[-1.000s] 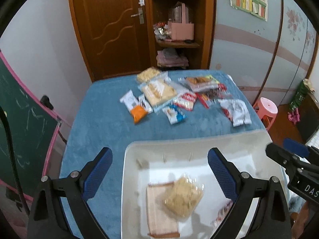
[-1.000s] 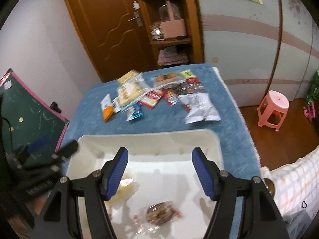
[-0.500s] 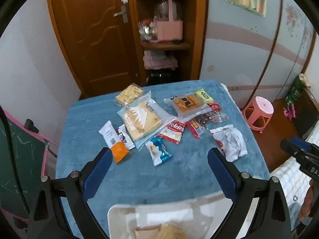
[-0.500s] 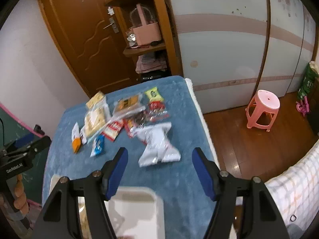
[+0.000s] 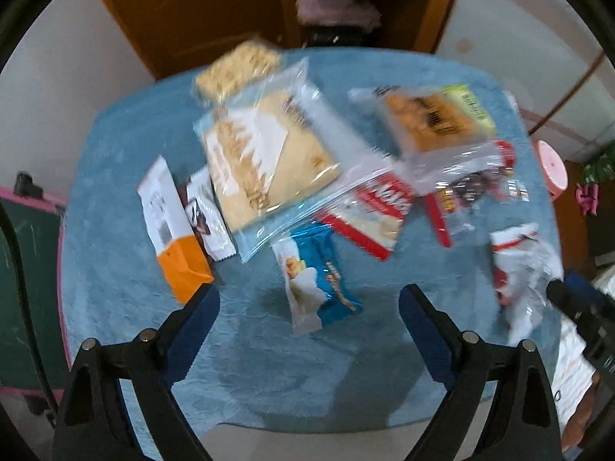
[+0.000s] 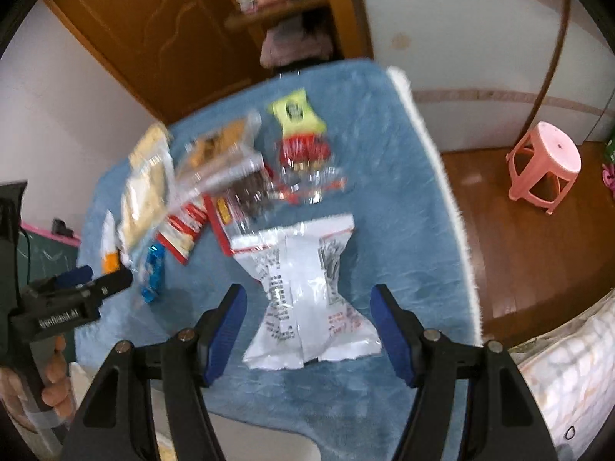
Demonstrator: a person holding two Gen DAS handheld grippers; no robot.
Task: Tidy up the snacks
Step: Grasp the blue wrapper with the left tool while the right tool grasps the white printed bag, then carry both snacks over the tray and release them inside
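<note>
Several snack packets lie on a blue cloth-covered table [image 5: 115, 269]. My left gripper [image 5: 309, 315] is open and empty, just above a blue and white snack bar [image 5: 315, 288]. My right gripper [image 6: 309, 315] is open and empty, its jaws standing either side of a white and red packet [image 6: 307, 299]. That packet also shows at the right of the left wrist view [image 5: 519, 272]. An orange and white packet [image 5: 173, 230] and a large clear bag of biscuits [image 5: 269, 153] lie to the left. The white tray's rim [image 6: 269, 438] shows at the bottom.
A pink stool [image 6: 546, 165] stands on the wooden floor right of the table. A brown door [image 6: 153, 30] and shelf unit [image 6: 288, 7] stand behind the table. A green board [image 5: 23, 269] leans at the left. The left gripper also shows in the right wrist view [image 6: 73, 299].
Both grippers have moved forward from over the white tray and down toward the packets. The left now hangs over the blue bar, the right over the white packet.
</note>
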